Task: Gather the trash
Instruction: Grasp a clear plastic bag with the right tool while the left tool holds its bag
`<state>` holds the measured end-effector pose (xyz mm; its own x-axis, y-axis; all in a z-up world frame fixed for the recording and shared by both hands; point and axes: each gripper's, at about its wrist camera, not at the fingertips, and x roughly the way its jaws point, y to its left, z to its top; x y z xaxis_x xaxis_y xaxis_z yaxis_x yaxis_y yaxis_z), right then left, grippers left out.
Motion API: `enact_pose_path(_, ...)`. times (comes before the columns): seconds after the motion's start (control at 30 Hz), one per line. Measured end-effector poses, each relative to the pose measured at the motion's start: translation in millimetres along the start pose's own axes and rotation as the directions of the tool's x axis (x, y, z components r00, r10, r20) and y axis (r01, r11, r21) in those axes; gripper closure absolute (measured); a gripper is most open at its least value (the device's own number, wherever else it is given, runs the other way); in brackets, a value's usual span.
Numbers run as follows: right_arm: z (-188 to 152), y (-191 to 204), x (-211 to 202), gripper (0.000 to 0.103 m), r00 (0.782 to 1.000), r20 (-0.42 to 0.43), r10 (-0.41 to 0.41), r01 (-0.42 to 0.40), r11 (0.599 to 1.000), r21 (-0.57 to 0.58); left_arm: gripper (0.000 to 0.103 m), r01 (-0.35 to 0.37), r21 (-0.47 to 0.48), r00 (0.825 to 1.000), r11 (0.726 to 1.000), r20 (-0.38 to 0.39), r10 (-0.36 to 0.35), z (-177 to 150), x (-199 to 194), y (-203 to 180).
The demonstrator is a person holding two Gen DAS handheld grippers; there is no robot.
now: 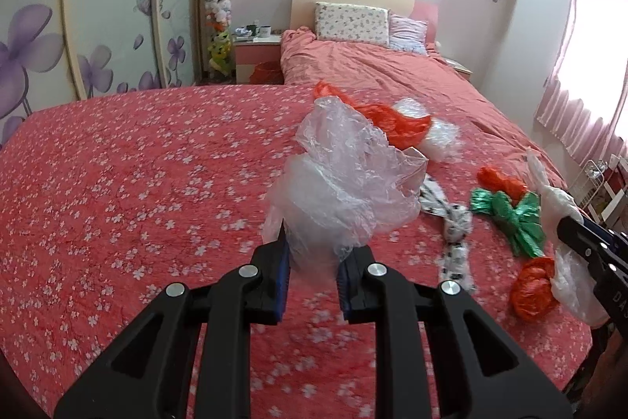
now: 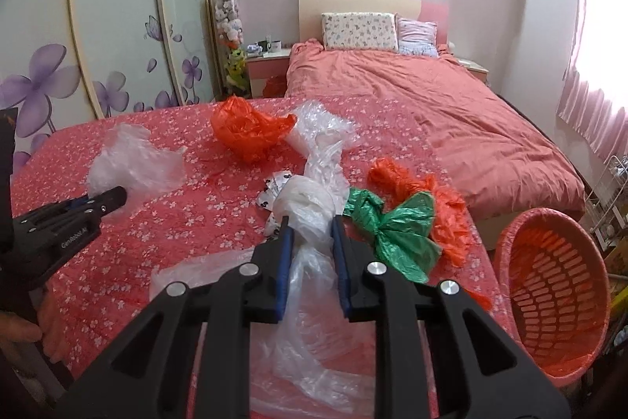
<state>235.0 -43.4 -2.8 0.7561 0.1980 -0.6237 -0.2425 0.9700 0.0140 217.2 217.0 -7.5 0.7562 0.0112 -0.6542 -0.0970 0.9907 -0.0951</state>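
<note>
The left gripper [image 1: 312, 246] is holding a crumpled clear bag [image 1: 345, 179], its jaws nearly closed on the bag's lower end, and the bag is hanging clear above the flowered cover [image 1: 137, 183]. The right gripper [image 2: 312, 234] is gripping a knotted white bag [image 2: 302, 207], its jaws drawn in tight around the knot, with the loose clear tail of that bag trailing down between the fingers toward the cover.

The rest of the trash is lying on the cover around the white bag. A green bag [image 2: 396, 230] is sitting just to its right, touching an orange bag [image 2: 431, 199] behind it. A second, larger orange bag [image 2: 247, 132] is lying farther back and to the left of the white bag, beside a crinkled clear wrapper [image 2: 322, 128]. A black-and-white patterned wrapper [image 2: 274, 187] is peeking out just behind the white bag.

A red basket [image 2: 557, 293] is standing off the cover's edge, to the right of the white bag, well apart from it, tilted with its mouth facing the camera. A hand [image 2: 23, 332] is showing at the left edge of the right wrist view.
</note>
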Motion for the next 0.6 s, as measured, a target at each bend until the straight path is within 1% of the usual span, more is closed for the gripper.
enact_pose_path(0.2,-6.3,-16.8,-17.5,0.083,0.999,0.016,-0.034,0.034,0.999,0.013,0.083,0.024,0.037,1.0,0.999,0.009,-0.025,0.2,-8.6,-25.5)
enact_pose_path(0.6,-20.4,-79.6,-52.0,0.082,0.993,0.055,-0.1,0.093,0.989,0.115,0.083,0.095,0.119,0.995,0.988,0.014,-0.097,-5.0,-24.3,-91.8)
